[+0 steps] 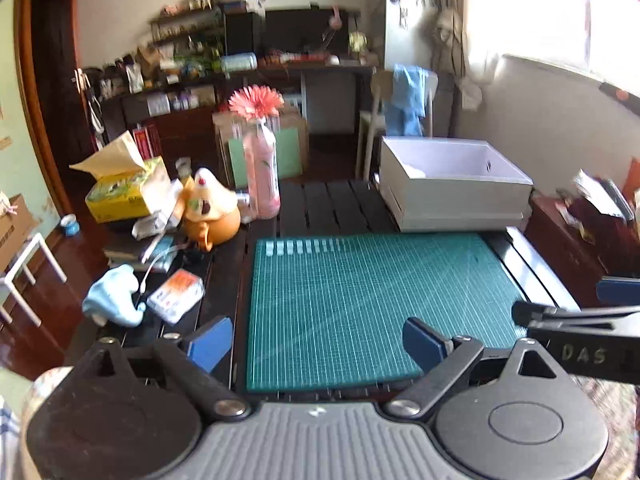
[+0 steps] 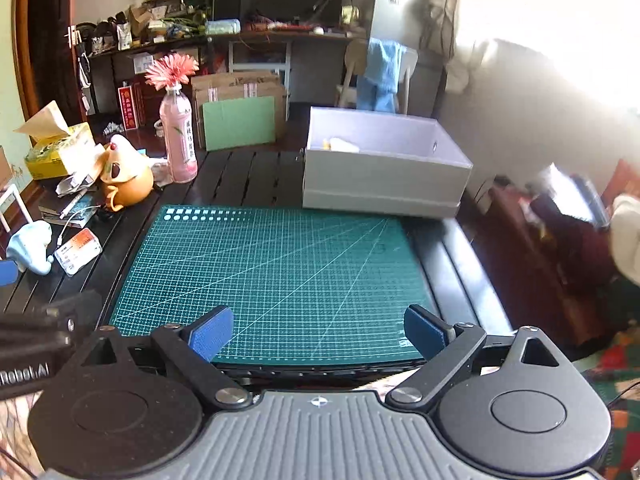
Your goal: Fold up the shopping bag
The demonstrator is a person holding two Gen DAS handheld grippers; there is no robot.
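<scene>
Both grippers' blue fingers [image 2: 212, 332] gape over green mat [image 2: 276, 272].

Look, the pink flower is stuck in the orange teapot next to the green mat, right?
Not quite. The pink flower is stuck in the pink bottle, not the orange teapot. The teapot sits beside that bottle, left of the green mat. The right wrist view shows it clearly.
</scene>
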